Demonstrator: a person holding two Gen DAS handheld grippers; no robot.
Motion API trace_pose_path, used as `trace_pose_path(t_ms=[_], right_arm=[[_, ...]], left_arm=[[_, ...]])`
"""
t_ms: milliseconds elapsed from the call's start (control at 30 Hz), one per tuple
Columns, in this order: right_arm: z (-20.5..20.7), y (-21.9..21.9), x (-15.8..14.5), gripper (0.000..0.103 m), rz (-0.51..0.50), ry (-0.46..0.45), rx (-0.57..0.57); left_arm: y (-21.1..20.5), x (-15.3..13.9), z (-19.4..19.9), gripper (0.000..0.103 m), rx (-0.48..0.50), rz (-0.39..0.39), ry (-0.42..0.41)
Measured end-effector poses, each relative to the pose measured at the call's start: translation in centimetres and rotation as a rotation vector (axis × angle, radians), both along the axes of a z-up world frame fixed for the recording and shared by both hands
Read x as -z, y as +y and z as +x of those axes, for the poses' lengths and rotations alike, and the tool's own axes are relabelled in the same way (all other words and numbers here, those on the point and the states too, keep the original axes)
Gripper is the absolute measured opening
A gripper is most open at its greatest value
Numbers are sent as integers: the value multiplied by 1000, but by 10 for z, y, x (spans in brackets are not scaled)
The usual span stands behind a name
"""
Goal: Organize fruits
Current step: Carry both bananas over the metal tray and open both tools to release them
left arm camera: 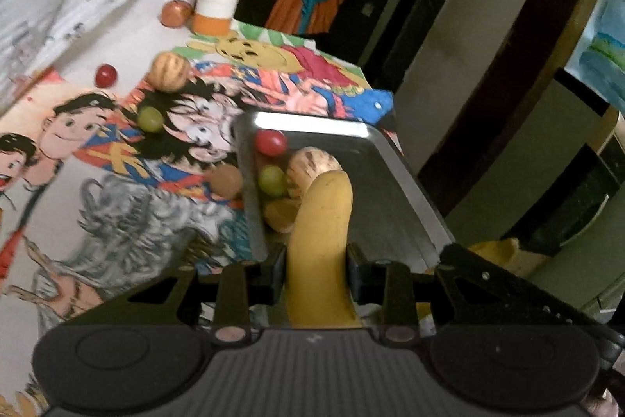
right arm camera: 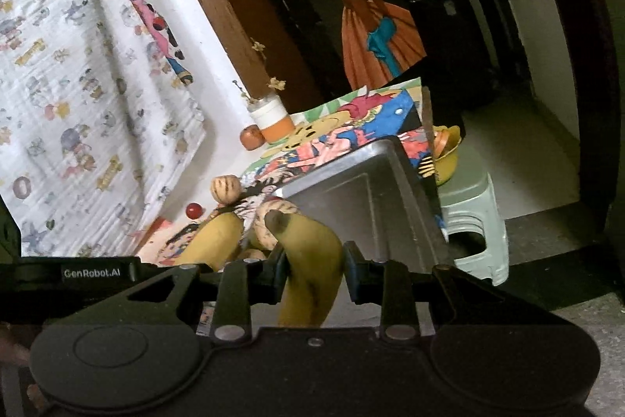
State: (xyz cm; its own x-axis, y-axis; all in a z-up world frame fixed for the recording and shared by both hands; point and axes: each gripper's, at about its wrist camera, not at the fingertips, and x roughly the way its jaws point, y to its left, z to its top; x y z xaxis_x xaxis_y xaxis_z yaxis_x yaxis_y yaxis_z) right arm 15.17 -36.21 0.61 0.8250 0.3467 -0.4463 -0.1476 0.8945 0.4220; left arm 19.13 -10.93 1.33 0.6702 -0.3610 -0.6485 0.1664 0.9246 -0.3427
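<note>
My left gripper (left arm camera: 315,260) is shut on a yellow banana (left arm camera: 324,221) held over the near end of a metal tray (left arm camera: 375,182). In the tray lie a red fruit (left arm camera: 270,142), a green grape (left arm camera: 272,179), a striped tan melon (left arm camera: 312,161) and a yellowish piece (left arm camera: 279,215). My right gripper (right arm camera: 314,270) is shut on a second banana (right arm camera: 308,256) above the same tray (right arm camera: 371,198); the left-held banana (right arm camera: 213,241) shows beside it. Loose on the cartoon cloth (left arm camera: 117,182) are a brown fruit (left arm camera: 224,181), a green grape (left arm camera: 150,119), a striped melon (left arm camera: 170,71) and a red fruit (left arm camera: 106,75).
An orange-and-white jar (left arm camera: 215,8) with dried flowers and a reddish apple (left arm camera: 175,12) stand at the table's far end. A green plastic stool (right arm camera: 474,221) with a yellow bowl (right arm camera: 447,151) stands right of the table. A printed sheet (right arm camera: 78,85) hangs on the left.
</note>
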Motion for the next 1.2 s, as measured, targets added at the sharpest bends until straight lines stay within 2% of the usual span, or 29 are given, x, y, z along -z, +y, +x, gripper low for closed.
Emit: trace_pose_path(t_ms=[433,633,900,1100,1167,1200], right_arm=[[12,-8,3,32,26,30,-24],[21,-11,11,34,49,48,8],[29,-14,18,39,26,66,41],[29,-7,18,53,-20,70,34],[27,-4,17,60,-30,62,36],[25,-4,15,61,-33,55,37]], left_arm=[[-21,15,2,36,32,78,6],[-24,20,5,36,41,124,-1],[-24,22,5,36,46,119,-13],[-18,13,-3,37,40,92,-57],[-16,10,-6,40,39,79,-77],[-14,9,-8,41,36,74,-86]])
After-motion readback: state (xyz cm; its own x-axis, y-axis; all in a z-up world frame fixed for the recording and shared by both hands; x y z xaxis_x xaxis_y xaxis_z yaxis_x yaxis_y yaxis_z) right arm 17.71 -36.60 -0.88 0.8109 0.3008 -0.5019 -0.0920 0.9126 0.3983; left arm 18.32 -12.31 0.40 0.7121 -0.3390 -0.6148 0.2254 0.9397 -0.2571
